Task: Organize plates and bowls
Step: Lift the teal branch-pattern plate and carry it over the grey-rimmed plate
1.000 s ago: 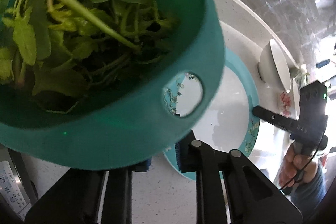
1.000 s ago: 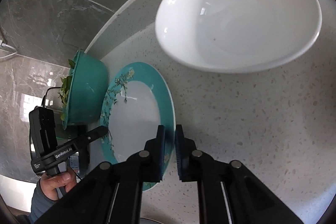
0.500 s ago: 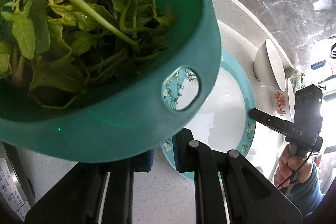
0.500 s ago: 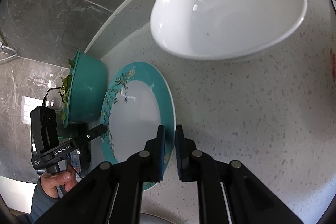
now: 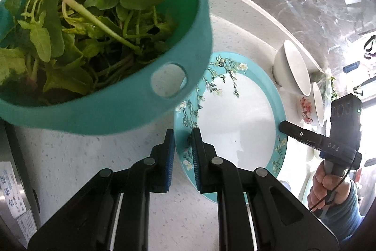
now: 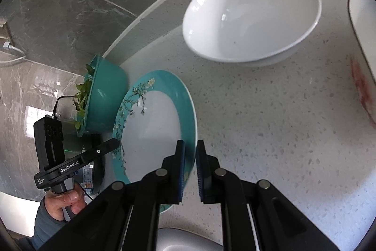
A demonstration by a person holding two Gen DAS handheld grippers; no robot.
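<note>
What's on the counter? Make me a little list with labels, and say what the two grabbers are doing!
plate: teal flowery rim, white middle
left gripper: shut on the plate's rim
right gripper: shut on the opposite rim
basket: teal, full of green leaves, next to the plate
white bowl: empty, on the counter
red-flowered bowl: only partly seen

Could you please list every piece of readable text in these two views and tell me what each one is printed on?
"DAS": on the right gripper, seen from the left wrist view.
"GenRobot.AI": on the left gripper, seen from the right wrist view; the smaller print beside it is too small to read.
Chinese characters on the white stickers of the metal appliance: too blurred to read.
</note>
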